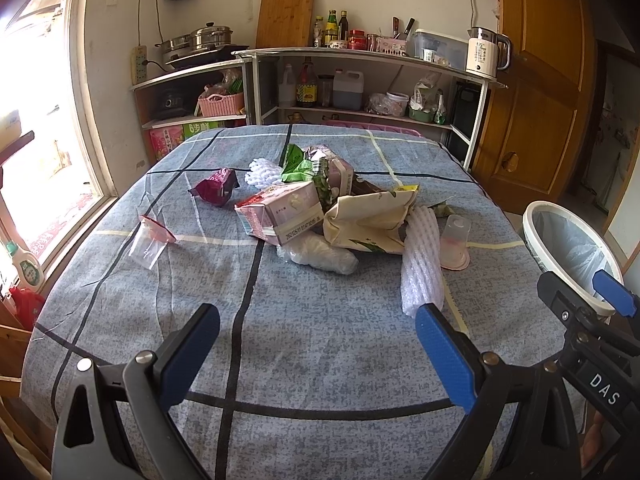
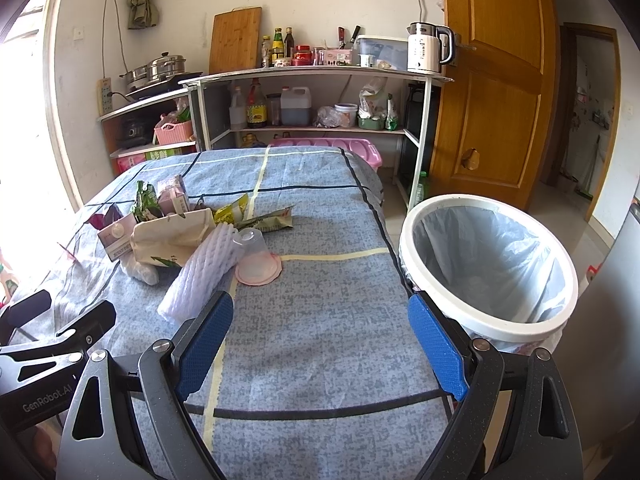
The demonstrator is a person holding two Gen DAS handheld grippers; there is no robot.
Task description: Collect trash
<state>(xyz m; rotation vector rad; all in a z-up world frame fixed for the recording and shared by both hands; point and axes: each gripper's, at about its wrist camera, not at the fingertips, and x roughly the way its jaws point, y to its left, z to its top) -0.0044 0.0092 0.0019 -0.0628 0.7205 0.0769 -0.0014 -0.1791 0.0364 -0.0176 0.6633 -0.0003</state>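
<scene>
Both claws are empty: left gripper (image 1: 316, 354) is spread wide over the near end of the blue checked tablecloth (image 1: 320, 340), and the right gripper (image 2: 320, 344) is just as wide open. Trash sits mid-table, going left to right: clear zip bag (image 1: 150, 242), maroon wrapper (image 1: 216, 186), pink carton (image 1: 290, 210), foam sleeve (image 1: 422, 258), upturned plastic cup (image 1: 455, 242). The lined white bin (image 2: 490, 264) stands just off the table's right edge.

- Bin (image 1: 568, 248): cut off by right gripper (image 1: 580, 296) in left view.
- Box print (image 1: 298, 228): too small to read.
- Pile's far wrappers (image 2: 146, 200): partly hidden.
</scene>
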